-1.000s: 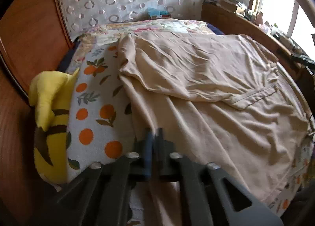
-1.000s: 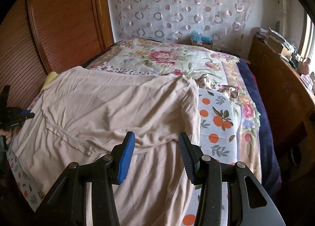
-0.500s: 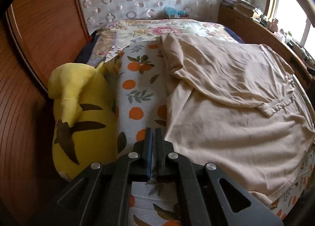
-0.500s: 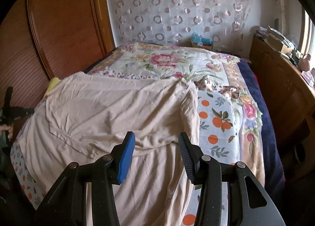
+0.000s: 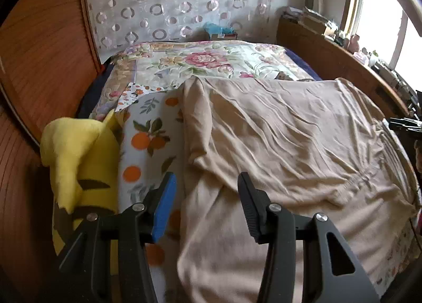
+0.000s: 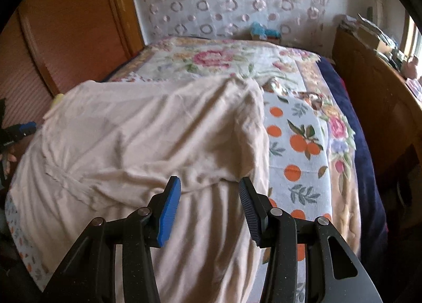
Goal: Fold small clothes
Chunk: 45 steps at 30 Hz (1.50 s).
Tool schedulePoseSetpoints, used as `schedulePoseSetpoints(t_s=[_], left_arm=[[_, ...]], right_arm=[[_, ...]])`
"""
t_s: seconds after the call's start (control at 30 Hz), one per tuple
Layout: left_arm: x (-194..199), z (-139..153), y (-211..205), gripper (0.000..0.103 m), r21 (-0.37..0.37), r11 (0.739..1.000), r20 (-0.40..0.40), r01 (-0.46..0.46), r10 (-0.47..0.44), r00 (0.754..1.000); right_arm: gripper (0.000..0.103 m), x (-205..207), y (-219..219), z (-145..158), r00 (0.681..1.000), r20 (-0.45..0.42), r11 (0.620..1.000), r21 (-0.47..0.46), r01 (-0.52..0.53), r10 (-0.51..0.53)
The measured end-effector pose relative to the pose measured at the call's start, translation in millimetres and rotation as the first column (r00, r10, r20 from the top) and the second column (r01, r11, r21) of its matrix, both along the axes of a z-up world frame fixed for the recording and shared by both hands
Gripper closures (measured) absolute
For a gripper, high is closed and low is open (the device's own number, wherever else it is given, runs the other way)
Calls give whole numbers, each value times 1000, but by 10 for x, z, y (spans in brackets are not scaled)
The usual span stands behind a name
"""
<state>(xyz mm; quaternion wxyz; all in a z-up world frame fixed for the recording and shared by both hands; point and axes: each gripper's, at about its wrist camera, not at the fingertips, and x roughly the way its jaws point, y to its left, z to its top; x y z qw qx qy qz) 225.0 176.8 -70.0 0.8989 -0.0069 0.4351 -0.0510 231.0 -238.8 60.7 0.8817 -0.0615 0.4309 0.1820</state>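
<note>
A beige garment (image 5: 284, 144) lies spread on the bed, its upper part folded down over the lower part. It also shows in the right wrist view (image 6: 147, 139). My left gripper (image 5: 205, 197) is open and empty, hovering over the garment's left edge near the fold. My right gripper (image 6: 209, 197) is open and empty, hovering over the garment's right side at the folded edge. The other gripper shows small at each view's far edge.
The bed (image 5: 208, 60) has a floral and orange-print cover (image 6: 298, 144). A yellow plush toy (image 5: 79, 165) lies at the bed's left edge against a wooden wardrobe (image 5: 39, 70). A wooden shelf (image 6: 374, 91) with clutter runs along the right, under a window.
My left gripper was shut and has opened; it swung left toward the plush toy, then back over the garment's left edge. My right gripper stayed open and moved slightly closer to the fold.
</note>
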Motion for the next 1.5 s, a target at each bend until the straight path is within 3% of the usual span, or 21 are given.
schedulePoseSetpoints(t_s=[0.27,0.6,0.63,0.67,0.73,0.83,0.97,1.2,1.37,1.5], left_arm=[[265,-111,-6,54,22,999,-23,-33,34,999],[352,-168,-22,54,40,999,-15,-35,36,999],[351,-169,-24,58,41,999,-12,-37,37,999],[354,-172,-32,70,44,998,-12,-35,35,999],[372,-183,-33,78,43,999,-17,-32,33,999],[410,-181,-45,80,54,998,-16,-26,27,999],[440,-148,-75,95,75,997,-3,-19,19,1000],[522,-7,5,100,60,996,35,-69,67,997],[489,103,5,101,21,999,56,-50,49,997],[335,203,-89,101,46,999,65,-26,23,998]], right_arm=[[55,261,28,-212,999,-45,999,28,20,-19],[56,436,128,-291,999,-15,1000,10,28,-28],[57,427,141,-288,1000,-10,1000,3,27,-27],[61,422,158,-289,1000,-4,1000,-6,23,-23],[73,423,191,-290,1000,5,999,-34,16,-16],[83,406,233,-259,1000,24,998,-63,14,-13],[94,374,236,-177,998,56,997,-74,-10,14],[96,340,209,-105,994,102,998,-62,-22,28],[98,342,201,-52,991,124,998,-39,-40,45],[99,240,145,24,988,151,999,-21,-33,36]])
